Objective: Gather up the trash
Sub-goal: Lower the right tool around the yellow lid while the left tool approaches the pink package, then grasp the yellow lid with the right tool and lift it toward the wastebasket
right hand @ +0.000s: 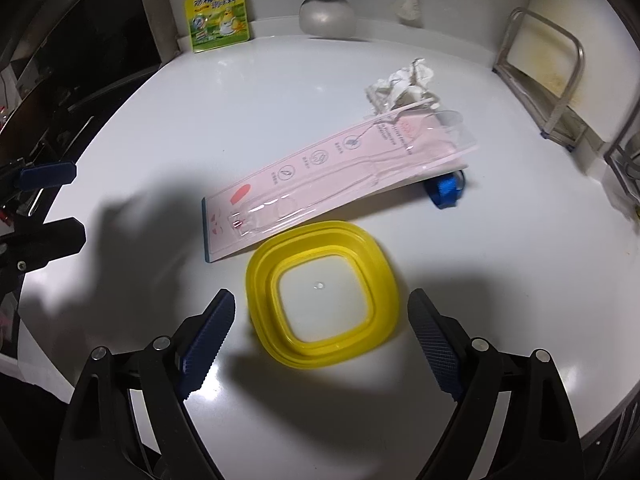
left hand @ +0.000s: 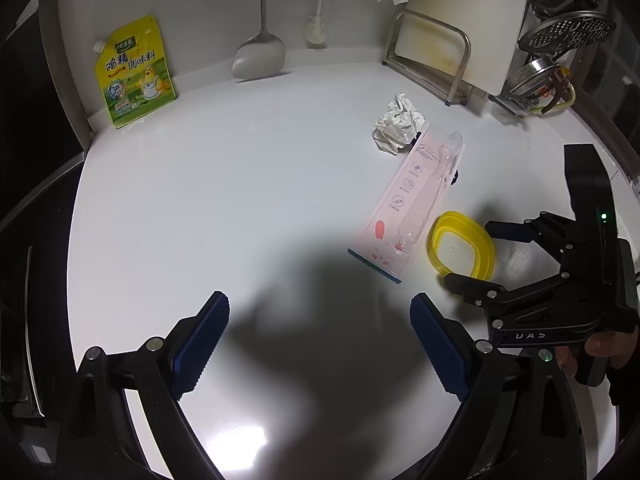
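Observation:
A yellow square ring-shaped lid frame lies on the white counter, between and just ahead of my open right gripper. It also shows in the left wrist view. A pink blister package lies beside it, with one end resting on a small blue object. A crumpled white paper sits behind the package. My left gripper is open and empty over bare counter. The package, the paper and the right gripper are in its view.
A yellow seasoning pouch leans on the back wall. A metal spatula and brush hang there. A cutting board in a metal rack and strainers stand at the right. A dark stove edge is at the left.

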A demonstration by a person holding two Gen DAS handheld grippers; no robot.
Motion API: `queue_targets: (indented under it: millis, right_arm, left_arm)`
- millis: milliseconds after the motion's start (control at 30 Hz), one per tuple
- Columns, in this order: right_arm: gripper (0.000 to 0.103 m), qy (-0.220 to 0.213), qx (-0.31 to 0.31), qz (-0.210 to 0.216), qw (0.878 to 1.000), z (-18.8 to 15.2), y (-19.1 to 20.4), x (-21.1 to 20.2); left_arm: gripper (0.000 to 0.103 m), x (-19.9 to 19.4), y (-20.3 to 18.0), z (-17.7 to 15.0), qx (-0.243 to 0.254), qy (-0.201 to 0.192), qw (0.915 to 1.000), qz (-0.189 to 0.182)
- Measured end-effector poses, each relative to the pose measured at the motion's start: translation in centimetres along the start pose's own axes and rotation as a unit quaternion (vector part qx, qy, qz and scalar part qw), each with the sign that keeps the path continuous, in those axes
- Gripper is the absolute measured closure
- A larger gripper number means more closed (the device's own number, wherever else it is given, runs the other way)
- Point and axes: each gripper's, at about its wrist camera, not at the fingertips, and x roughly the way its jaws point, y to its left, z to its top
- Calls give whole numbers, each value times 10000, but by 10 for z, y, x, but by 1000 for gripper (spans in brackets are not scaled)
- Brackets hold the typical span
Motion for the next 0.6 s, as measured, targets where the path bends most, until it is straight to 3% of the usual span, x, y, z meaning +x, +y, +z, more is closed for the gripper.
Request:
queue_targets:
  millis: [600]
  right_arm:
    - [19,-105,258,-44,9996,0,-7,14]
  left_arm:
    - [13,3,-5,-3,16,35,10000,14]
